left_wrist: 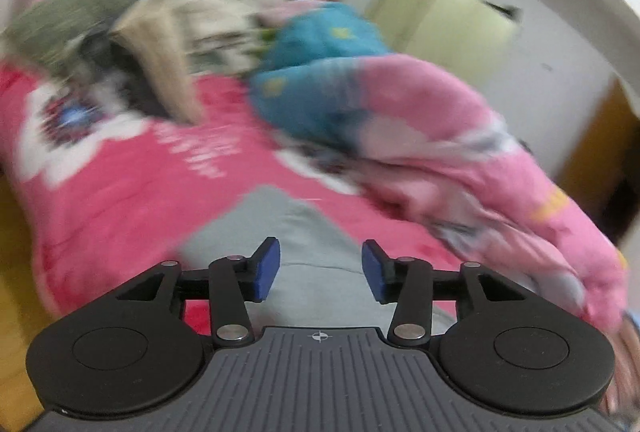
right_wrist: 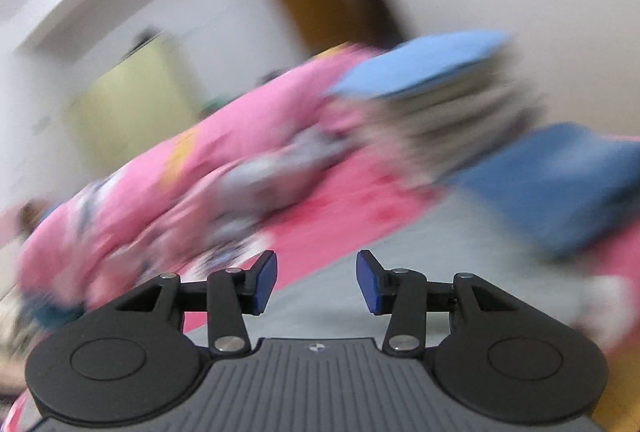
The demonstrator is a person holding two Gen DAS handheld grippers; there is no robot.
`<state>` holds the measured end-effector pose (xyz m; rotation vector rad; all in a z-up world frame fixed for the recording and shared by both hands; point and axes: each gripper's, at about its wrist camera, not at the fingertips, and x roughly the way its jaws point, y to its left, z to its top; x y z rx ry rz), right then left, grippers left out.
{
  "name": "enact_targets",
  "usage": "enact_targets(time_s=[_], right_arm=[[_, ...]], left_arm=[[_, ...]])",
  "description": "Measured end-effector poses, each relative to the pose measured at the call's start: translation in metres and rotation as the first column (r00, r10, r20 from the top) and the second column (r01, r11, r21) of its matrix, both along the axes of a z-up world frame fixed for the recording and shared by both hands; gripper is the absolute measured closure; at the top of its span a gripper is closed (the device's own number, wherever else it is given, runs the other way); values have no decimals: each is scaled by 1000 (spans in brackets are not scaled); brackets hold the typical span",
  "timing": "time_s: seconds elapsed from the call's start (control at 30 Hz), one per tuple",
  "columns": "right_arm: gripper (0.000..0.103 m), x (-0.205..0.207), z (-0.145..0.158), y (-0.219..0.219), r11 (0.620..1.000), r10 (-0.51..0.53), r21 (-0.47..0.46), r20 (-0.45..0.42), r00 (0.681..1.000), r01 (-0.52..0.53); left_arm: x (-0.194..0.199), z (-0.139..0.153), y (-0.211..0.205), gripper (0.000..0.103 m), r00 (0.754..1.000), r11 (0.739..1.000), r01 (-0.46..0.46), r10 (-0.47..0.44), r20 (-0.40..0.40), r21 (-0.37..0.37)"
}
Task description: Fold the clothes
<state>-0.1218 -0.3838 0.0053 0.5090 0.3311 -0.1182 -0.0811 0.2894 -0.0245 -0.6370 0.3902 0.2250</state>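
Between folds, by the look of it; left gripper [left_wrist: 320, 272] and right gripper [right_wrist: 316, 280] both agape, nothing between the pads; grey garment [left_wrist: 312, 232] flat on the pink bedspread [left_wrist: 120, 192] just below; next, probably pinching an edge.

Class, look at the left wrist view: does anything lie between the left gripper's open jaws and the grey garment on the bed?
Nothing visible does. The left gripper is open and empty, and the grey garment lies on the pink bedspread directly beyond the jaws. The rumpled pink quilt and the clothes pile lie off to the sides.
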Motion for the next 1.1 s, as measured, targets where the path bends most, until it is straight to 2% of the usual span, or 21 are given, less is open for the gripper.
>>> enact_targets(time_s=[0.07, 0.17, 0.27, 0.33, 0.4, 0.47, 0.53, 0.63, 0.73, 0.8, 0.87, 0.93, 1.03, 1.1], right_arm=[[56, 29, 1, 33, 992, 130, 9, -21, 991, -129], [54, 65, 0, 88, 947, 320, 30, -64, 945, -318], [50, 89, 0, 137, 896, 445, 26, -88, 891, -444], [50, 106, 5, 167, 848, 528, 16, -97, 843, -529], [49, 129, 16, 204, 773, 630, -16, -106, 770, -634], [41, 155, 27, 242, 675, 728, -52, -116, 676, -736], [32, 187, 35, 283, 552, 821, -70, -125, 557, -831], [24, 238, 33, 349, 342, 920, -79, -177, 351, -936], [24, 300, 8, 422, 188, 941, -52, -277, 195, -981], [24, 336, -12, 466, 127, 927, -56, -348, 139, -990], [25, 365, -31, 497, 94, 908, -59, -405, 110, -994], [31, 382, -51, 520, 49, 875, -37, -480, 61, -998], [34, 390, -74, 534, -20, 825, -7, -565, -12, -1000], [34, 390, -79, 534, -60, 814, 7, -578, -53, -998]], left_arm=[[-1, -23, 19, 51, 999, 995, -29, 27, -18, -96], [5, -59, 33, 44, 999, 972, -30, 26, -21, -235], [17, -83, 40, 43, 1000, 950, 17, -16, 7, -312], [26, -92, 42, 43, 999, 944, 30, -23, 27, -329], [34, -99, 44, 43, 999, 938, 32, -18, 43, -344], [40, -106, 47, 43, 998, 933, 38, -17, 62, -357], [43, -113, 51, 43, 996, 929, 53, -23, 87, -365], [46, -122, 56, 43, 992, 923, 77, -31, 125, -378], [46, -129, 62, 44, 984, 917, 113, -50, 169, -382], [45, -133, 66, 45, 977, 913, 141, -67, 201, -383], [44, -138, 70, 47, 970, 907, 167, -81, 230, -386], [43, -143, 73, 51, 965, 900, 183, -86, 250, -397], [42, -147, 77, 52, 956, 891, 206, -95, 277, -404], [42, -149, 77, 53, 952, 892, 214, -99, 289, -399]])
